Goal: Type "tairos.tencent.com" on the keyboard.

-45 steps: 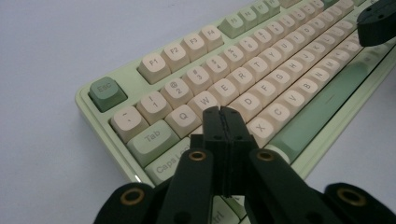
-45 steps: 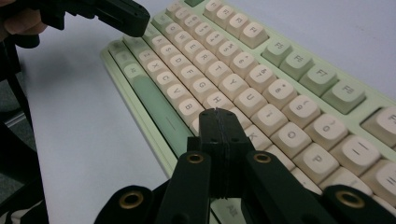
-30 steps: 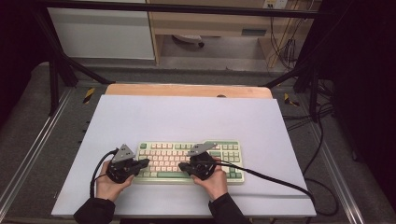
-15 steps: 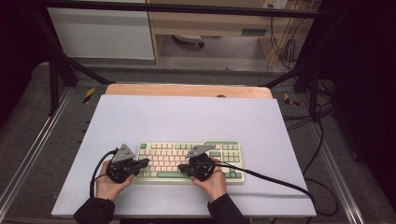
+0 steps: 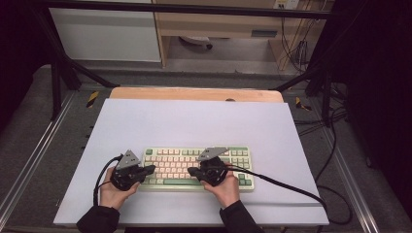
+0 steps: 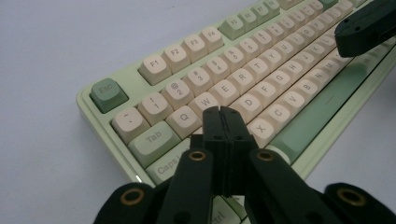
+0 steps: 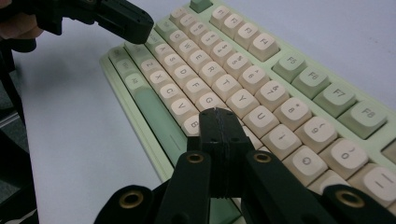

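A green and cream keyboard is seen lying on the white table sheet, near the person's edge. The left gripper is held over the keyboard's left end, its jaws pressed together with nothing between them, above the A and S keys. The right gripper is poised over the middle keys, jaws likewise closed and empty. Cables are trailed across the sheet; no obstruction is seen between grippers and keys.

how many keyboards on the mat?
1: the keyboard lies near the mat's front edge, with the left gripper at its left end and the right gripper over its middle.
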The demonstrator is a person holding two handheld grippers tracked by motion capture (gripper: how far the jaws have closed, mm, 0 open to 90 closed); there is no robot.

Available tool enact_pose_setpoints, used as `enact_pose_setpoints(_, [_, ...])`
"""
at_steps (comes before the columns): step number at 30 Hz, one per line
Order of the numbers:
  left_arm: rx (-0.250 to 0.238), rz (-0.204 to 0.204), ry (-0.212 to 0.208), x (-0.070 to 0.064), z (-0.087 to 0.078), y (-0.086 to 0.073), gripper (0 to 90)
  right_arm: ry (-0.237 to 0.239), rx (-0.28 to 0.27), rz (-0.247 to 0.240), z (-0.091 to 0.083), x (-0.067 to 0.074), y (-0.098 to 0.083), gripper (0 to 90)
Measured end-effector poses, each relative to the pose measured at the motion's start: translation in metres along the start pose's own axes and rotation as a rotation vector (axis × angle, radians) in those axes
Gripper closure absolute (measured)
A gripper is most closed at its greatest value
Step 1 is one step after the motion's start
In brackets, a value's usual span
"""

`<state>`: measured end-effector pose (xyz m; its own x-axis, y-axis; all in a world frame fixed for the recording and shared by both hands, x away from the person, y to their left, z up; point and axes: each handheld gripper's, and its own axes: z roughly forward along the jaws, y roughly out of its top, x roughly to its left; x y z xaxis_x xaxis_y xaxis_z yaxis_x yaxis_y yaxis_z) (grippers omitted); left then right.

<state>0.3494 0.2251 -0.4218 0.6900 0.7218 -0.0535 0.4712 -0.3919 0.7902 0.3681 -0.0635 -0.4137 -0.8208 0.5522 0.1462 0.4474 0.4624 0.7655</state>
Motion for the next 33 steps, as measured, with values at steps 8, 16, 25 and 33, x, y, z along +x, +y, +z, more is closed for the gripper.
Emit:
enact_pose_setpoints(8, [-0.001, 0.002, -0.004, -0.001, 0.000, 0.000, 89.6, -0.020, 0.000, -0.014, -0.012, -0.002, 0.003, 90.0])
enact_pose_setpoints(16, [-0.001, 0.004, -0.007, -0.002, 0.001, 0.000, 89.6, -0.035, -0.004, 0.003, -0.024, -0.008, -0.003, 90.0])
enact_pose_setpoints(25, [-0.001, 0.007, -0.009, -0.003, 0.001, 0.001, 89.6, -0.042, -0.002, 0.016, -0.030, -0.014, -0.010, 90.0])
enact_pose_setpoints(33, [-0.002, 0.018, -0.019, -0.009, 0.003, 0.004, 89.5, -0.043, -0.001, 0.026, -0.031, -0.018, -0.016, 90.0])
